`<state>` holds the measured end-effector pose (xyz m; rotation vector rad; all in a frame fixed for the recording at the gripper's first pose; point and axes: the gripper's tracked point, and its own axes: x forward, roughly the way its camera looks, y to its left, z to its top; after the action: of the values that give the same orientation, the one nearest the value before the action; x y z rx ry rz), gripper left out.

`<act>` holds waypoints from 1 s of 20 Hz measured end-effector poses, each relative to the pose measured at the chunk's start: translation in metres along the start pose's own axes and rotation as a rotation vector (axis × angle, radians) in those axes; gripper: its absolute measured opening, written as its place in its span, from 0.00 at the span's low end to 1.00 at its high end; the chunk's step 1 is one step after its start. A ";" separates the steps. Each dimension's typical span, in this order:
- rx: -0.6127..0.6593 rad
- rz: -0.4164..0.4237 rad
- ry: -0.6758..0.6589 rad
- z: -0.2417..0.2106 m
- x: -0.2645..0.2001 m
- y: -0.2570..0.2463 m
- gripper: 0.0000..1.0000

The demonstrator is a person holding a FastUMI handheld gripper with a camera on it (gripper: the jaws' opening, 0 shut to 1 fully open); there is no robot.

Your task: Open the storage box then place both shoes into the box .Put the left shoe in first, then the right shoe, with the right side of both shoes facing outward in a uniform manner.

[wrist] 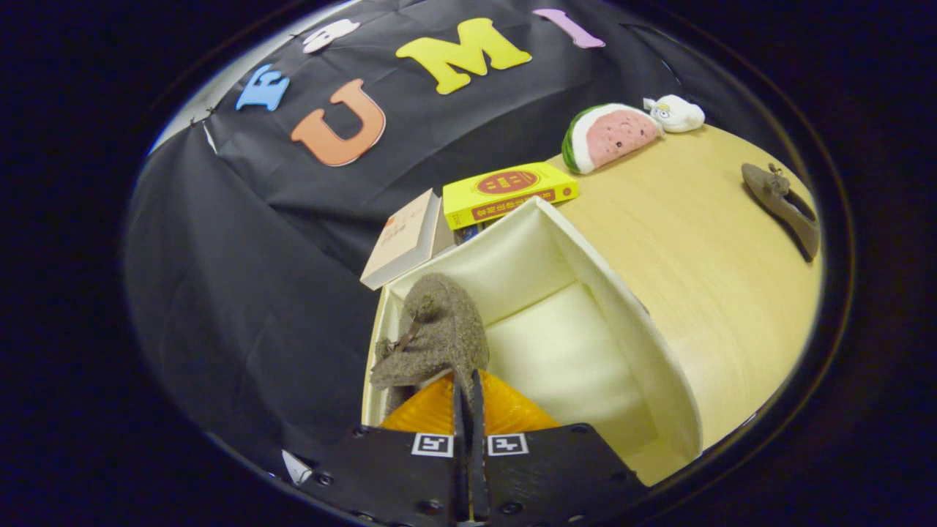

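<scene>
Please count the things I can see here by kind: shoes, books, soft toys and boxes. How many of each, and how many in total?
Shoes: 2, the held shoe pinched by the gripper over the storage box, and the second shoe on the table.
Books: 2, the yellow book and the beige book.
Soft toys: 2, the watermelon toy and the white toy.
Boxes: 1.
Total: 7.

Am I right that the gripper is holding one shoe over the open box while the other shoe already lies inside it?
Not quite. The gripper does hold one shoe over the open box, but the gripper view shows the other shoe lying on the table, not inside.
</scene>
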<state>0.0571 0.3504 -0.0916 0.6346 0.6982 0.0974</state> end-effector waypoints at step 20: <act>-0.578 0.155 -0.396 0.124 -0.173 -0.070 0.89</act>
<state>-0.0068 0.1798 0.0396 0.1391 0.2133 0.2961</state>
